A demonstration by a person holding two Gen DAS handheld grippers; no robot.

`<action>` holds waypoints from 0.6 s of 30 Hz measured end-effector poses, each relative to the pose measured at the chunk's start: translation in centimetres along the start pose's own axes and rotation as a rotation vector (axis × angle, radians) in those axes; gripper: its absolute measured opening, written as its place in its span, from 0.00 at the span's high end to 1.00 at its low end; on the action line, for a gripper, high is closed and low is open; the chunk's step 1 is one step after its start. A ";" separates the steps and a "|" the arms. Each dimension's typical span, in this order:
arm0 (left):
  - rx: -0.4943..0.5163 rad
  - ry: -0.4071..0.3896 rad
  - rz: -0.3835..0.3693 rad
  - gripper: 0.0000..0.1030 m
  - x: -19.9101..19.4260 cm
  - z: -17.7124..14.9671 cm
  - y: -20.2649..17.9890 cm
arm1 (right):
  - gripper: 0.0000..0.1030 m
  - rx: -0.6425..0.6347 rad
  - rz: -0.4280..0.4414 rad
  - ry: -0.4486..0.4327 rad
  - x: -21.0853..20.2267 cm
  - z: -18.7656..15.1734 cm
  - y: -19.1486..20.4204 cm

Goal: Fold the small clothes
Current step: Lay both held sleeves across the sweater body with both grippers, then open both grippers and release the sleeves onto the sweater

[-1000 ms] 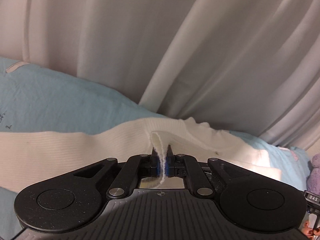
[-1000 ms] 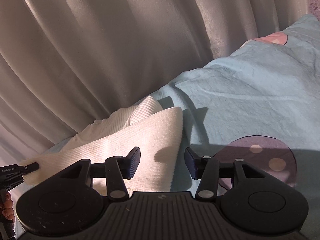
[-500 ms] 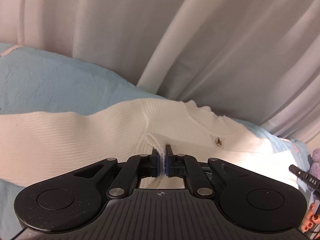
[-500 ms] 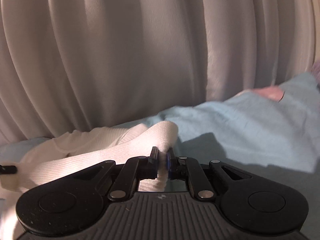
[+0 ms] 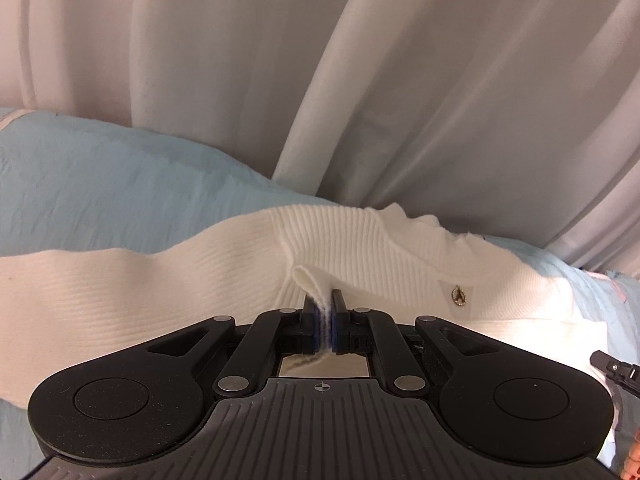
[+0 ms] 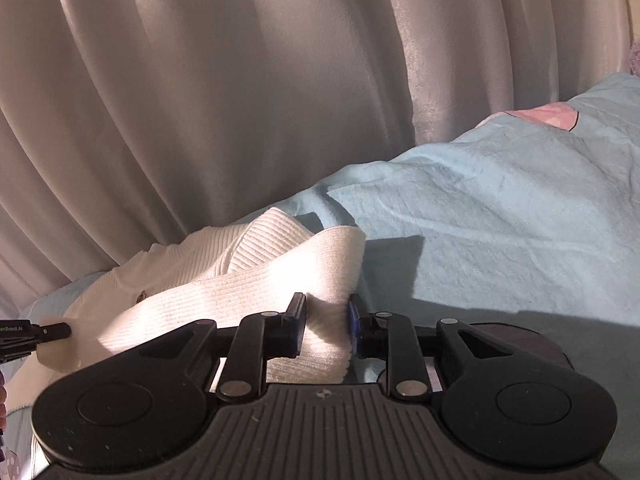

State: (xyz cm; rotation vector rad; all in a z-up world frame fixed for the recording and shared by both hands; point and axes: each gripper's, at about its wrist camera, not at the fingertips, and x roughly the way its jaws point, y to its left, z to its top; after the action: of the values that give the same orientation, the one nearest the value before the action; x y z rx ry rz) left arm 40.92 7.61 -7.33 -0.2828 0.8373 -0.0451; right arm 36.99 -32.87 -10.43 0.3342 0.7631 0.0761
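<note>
- Left wrist view: the left gripper (image 5: 325, 318) sits low in the middle, its two black fingers pressed nearly together on a thin upright fold of a white ribbed knit garment (image 5: 160, 292). The pinched fold rises between the blue pads and curls over to the left just past the fingertips.
- The rest of the garment spreads flat beyond and to both sides of the claw, a long band running off to the left and a ribbed part with a small gold emblem (image 5: 460, 295) to the right.
- The garment lies on a light blue bedspread (image 5: 100, 200), with pale grey curtains (image 5: 280, 80) hanging behind.
- At the right edge, the black tip of the right gripper (image 5: 616, 370) shows beside the garment's bright right end.
- Right wrist view: the right gripper (image 6: 327, 322) is clenched on a thick rolled bunch of the same white garment (image 6: 248, 292), which fills the gap between its fingers; the fingers stand farther apart than the left pair because of the bulk.
- From the claw the fabric stretches away to the left and slightly back, across the blue bedspread (image 6: 500, 220).
- At the far left edge, the left gripper (image 6: 52, 332) touches the garment's other end.
- Curtains (image 6: 240, 80) fill the upper part of the view.
</note>
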 end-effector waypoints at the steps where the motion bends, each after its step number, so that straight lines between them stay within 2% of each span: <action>1: 0.007 -0.001 0.008 0.93 0.2 0.0 -0.1 | 0.86 -0.032 -0.016 -0.016 -0.1 -0.2 0.4; 2: 0.012 -0.004 0.015 0.93 0.4 -0.1 -0.2 | 0.90 -0.065 -0.039 -0.034 -0.1 -0.3 0.9; 5: 0.032 -0.011 0.039 0.92 0.5 -0.6 -0.4 | 0.91 -0.149 -0.155 -0.054 -0.1 -0.5 1.9; 7: 0.046 -0.012 0.091 0.76 -0.2 -0.8 -0.5 | 0.89 -0.187 -0.195 -0.059 -0.3 -0.5 2.5; 10: 0.079 -0.089 0.146 0.66 -2.5 -1.4 -0.5 | 0.88 -0.274 -0.241 -0.155 -1.8 -0.5 4.1; 11: 0.086 -0.121 0.154 0.65 -3.3 -1.6 -0.6 | 0.85 -0.291 -0.221 -0.184 -2.2 -0.5 4.7; 12: 0.084 -0.156 0.154 0.62 -4.1 -2.0 -0.9 | 0.85 -0.295 -0.162 -0.197 -2.3 -0.4 5.6; 14: 0.085 -0.172 0.099 0.59 -4.6 -2.8 -2.0 | 0.85 -0.291 -0.014 -0.149 -1.5 -0.6 7.5; 15: 0.096 -0.169 0.071 0.58 -4.3 -3.1 -2.6 | 0.85 -0.310 0.033 -0.115 -0.9 -1.0 8.5; 16: 0.121 -0.157 0.050 0.58 -3.7 -3.5 -3.5 | 0.85 -0.348 0.059 -0.085 0.0 -1.4 9.8; 18: 0.184 -0.116 0.051 0.58 -2.1 -4.0 -5.2 | 0.85 -0.424 0.045 -0.057 1.9 -2.4 11.8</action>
State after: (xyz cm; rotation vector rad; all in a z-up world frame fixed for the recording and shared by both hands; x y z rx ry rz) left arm 36.93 2.01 -6.98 -0.0898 0.7195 -0.0576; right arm 37.29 -20.66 -9.49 -0.0498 0.6631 0.2656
